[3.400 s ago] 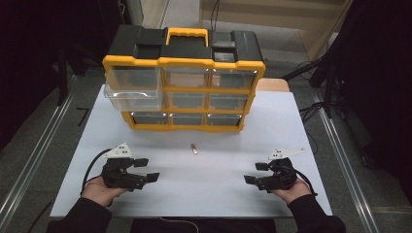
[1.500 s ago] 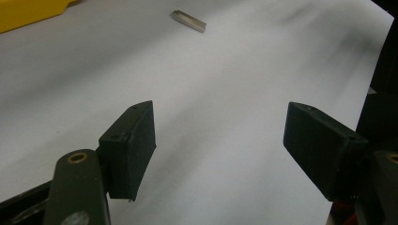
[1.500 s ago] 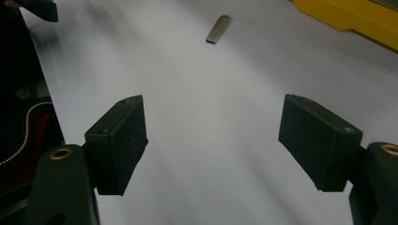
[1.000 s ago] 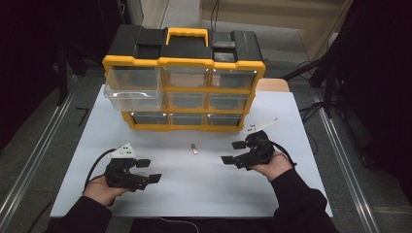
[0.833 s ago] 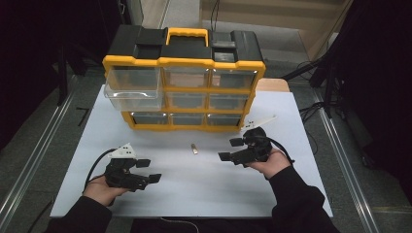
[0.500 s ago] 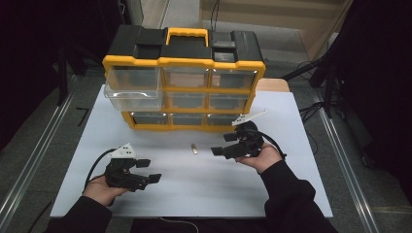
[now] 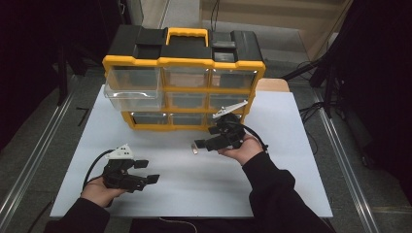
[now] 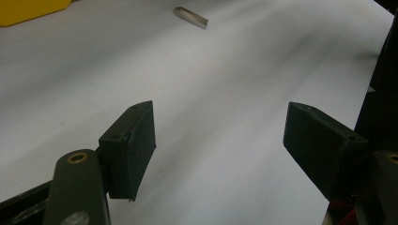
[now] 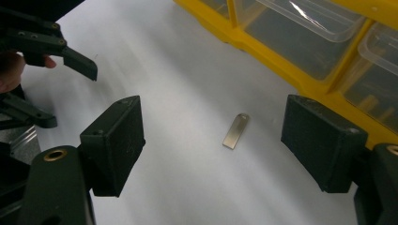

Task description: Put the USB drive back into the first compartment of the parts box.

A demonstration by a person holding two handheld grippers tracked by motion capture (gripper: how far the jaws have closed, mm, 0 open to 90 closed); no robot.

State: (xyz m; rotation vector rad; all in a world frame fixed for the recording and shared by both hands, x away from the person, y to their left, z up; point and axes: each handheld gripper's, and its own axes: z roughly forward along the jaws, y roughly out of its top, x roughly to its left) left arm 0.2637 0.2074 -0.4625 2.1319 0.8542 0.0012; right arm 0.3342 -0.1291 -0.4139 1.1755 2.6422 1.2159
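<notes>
A small flat metal piece (image 7: pixel 195 150) lies on the white table (image 7: pixel 291 160) in front of a yellow and black drawer organizer (image 7: pixel 183 82). My right gripper (image 7: pixel 203 141) is open just to the right of that piece; in the right gripper view the metal piece (image 9: pixel 235 131) lies on the table between and beyond the spread jaws. My left gripper (image 7: pixel 147 171) rests open near the table's front left with nothing between its jaws. In the left gripper view the metal piece (image 8: pixel 191 17) lies far ahead.
The organizer's top-left clear drawer (image 7: pixel 131 90) is pulled out over the table. Clear drawers (image 9: pixel 300 33) stand close on the right in the right gripper view, where the left gripper (image 9: pixel 51 51) shows at upper left. Metal rails run along both table sides.
My right gripper has moved from the front right of the table leftward and forward to the metal piece near the organizer. The left gripper has stayed put.
</notes>
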